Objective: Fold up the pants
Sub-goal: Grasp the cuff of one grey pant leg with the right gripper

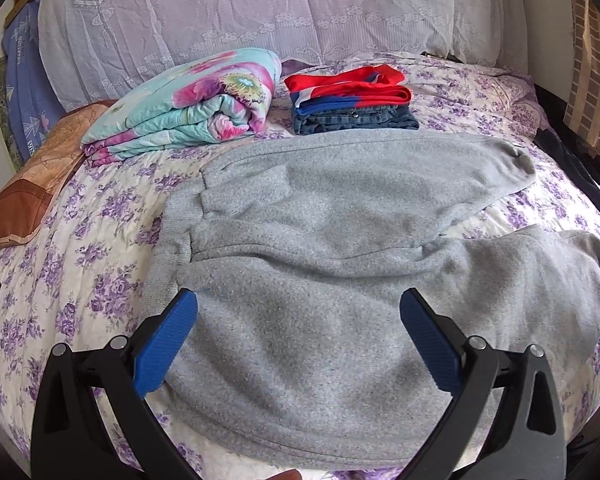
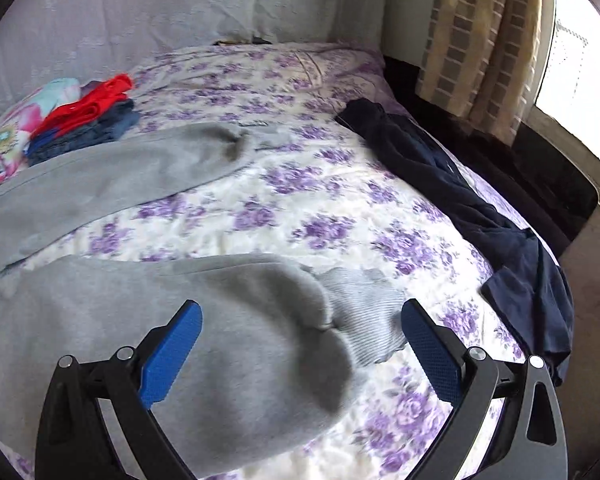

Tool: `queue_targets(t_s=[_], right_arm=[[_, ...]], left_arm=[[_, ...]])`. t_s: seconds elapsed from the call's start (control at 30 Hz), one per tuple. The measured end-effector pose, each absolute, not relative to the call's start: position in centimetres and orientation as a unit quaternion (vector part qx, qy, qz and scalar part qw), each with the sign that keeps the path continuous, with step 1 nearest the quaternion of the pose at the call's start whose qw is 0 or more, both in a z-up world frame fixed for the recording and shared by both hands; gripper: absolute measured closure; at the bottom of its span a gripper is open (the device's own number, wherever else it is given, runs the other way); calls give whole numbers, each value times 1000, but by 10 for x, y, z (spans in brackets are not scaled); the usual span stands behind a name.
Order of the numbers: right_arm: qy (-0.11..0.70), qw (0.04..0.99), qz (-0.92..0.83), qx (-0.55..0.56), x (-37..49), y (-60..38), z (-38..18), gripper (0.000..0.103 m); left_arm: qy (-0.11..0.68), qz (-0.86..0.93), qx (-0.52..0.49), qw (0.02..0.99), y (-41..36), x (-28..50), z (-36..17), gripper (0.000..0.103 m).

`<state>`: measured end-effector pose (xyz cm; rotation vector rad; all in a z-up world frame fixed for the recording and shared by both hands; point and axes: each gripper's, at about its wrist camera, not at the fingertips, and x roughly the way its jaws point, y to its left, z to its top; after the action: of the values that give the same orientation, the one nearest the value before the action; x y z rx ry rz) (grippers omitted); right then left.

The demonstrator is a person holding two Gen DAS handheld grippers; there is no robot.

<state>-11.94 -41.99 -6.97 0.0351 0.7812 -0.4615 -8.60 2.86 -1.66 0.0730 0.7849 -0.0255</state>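
Grey fleece sweatpants (image 1: 320, 216) lie spread flat on the floral bedspread, waistband to the left, two legs running right. My left gripper (image 1: 298, 336) is open, its blue pads over the near hip area by the waistband, holding nothing. In the right wrist view the near leg (image 2: 204, 320) ends in a ribbed cuff (image 2: 364, 312). My right gripper (image 2: 300, 340) is open and sits just above that cuff end, holding nothing. The far leg (image 2: 140, 168) lies apart from the near one.
A folded floral quilt (image 1: 188, 104) and a stack of folded clothes, red on denim (image 1: 352, 100), sit behind the pants. A brown pillow (image 1: 40, 184) lies at the left. A dark navy garment (image 2: 480, 200) lies along the bed's right edge, near the curtain (image 2: 480, 40).
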Motion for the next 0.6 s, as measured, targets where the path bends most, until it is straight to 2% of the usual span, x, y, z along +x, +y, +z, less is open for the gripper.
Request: queue_targets(t_s=[0.17,0.2,0.23,0.27,0.33,0.4,0.5,0.53,0.57,0.6], right_arm=[[425,875,-229,38,-101,-452,-100,4],[430,874,-221,47,-98,-454,-105,8],[430,877,-208,58,-97,-455,-107,20],[430,879,-196,69,-97,-456,-107,27],[430,879,-184,88,-99,-456,-102,50],[415,885,-173,119,-107,-458,-92,68],[406,887,-174,134,-110,-460,-92,66],[434,874,-186,112,-102,-457,-104,52],[440,871,-207,74,-98,-450,-108,43],[431,870,-238,38,-99,-444,-103,26]], left_arm=[[397,-5,28,917,41,-80,-24,4],[397,0,30,917,42,-79,-26,4],[398,3,30,917,44,-78,-27,4],[401,5,29,916,44,-76,-28,4],[407,7,25,913,46,-72,-30,4],[408,7,26,912,47,-71,-32,4],[410,21,33,911,52,-69,-38,4],[415,26,31,909,55,-68,-41,4],[423,28,27,905,58,-66,-44,4],[430,25,24,902,61,-65,-47,4]])
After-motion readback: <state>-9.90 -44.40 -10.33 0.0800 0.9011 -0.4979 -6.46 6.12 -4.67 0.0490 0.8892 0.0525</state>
